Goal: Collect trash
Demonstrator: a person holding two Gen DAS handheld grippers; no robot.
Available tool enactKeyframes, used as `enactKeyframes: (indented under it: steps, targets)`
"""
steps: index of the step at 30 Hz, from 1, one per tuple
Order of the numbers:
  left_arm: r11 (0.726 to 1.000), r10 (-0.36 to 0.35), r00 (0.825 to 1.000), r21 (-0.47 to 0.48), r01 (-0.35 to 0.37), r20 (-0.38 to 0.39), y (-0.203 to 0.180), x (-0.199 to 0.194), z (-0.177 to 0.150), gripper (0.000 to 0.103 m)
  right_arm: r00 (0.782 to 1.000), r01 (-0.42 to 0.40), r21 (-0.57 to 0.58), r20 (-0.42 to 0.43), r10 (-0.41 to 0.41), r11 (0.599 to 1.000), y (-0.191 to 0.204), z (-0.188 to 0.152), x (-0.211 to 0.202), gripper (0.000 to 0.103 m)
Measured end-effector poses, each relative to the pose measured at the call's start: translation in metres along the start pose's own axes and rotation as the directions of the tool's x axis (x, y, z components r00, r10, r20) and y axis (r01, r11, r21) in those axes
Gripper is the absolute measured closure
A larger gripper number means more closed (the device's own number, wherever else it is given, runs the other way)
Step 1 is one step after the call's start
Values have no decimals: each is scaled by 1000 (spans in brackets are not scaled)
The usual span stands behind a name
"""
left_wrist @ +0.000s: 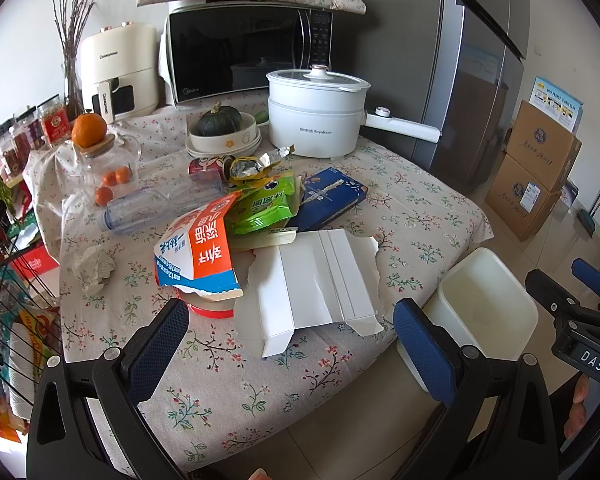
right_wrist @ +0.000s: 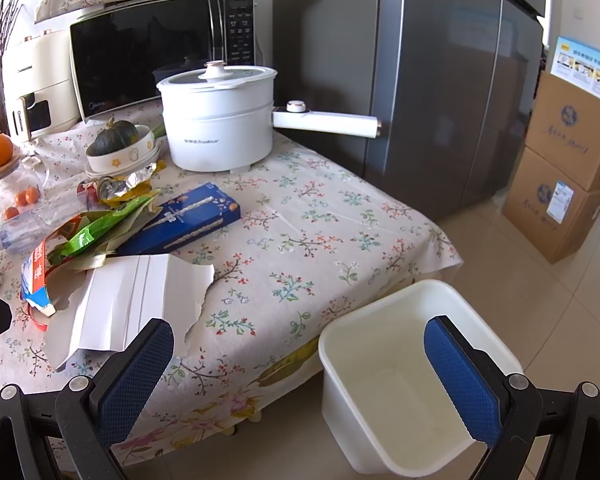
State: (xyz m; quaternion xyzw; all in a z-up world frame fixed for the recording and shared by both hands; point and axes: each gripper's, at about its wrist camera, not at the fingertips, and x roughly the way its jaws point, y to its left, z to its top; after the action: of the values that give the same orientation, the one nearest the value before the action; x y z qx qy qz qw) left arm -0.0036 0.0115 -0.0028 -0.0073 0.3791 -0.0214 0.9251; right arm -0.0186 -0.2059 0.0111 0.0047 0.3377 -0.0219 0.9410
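Crumpled tissue: far left on the floral tablecloth, soft grey-white wad, apart from the main heap.
Plastic bottle: clear, lying on its side, long axis left to right.
Milk carton: orange and blue waxed card, crushed, tipped over a red-rimmed cup.
Green wrapper: glossy film, crinkled, in the middle of the heap.
My left gripper: fingers spread wide, nothing between them, hovering at the near table edge.
Torn white card: flat, matte, ragged edges, straight ahead of my left fingers and just beyond them; long axis near to far. My left is the nearer arm, I judge.
Blue box: stiff card, long and flat, lying diagonally behind the white card.
My right gripper: fingers wide apart, empty, poised between the table edge and the bin.
Bin: white smooth plastic, square, on the floor right of the table; no trash visible inside.
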Motion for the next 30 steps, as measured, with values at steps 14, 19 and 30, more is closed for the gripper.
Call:
enactKeyframes:
  steps: [14,19,30]
  targets:
    - [1000,-1,1000,-1,1,0,0,0,0,0,1000,2,-1,1,-2,1000,0,-1,0,0]
    - [1000,0,1000,-1,0,2,2,0,0,0,1000,3,-2,-1,-3,1000,1,-1,0,0]
    - [1000,19,1000,-5,-19,3,5,0,0,0,1000,9,-10,1,-9,1000,0,-1,0,0]
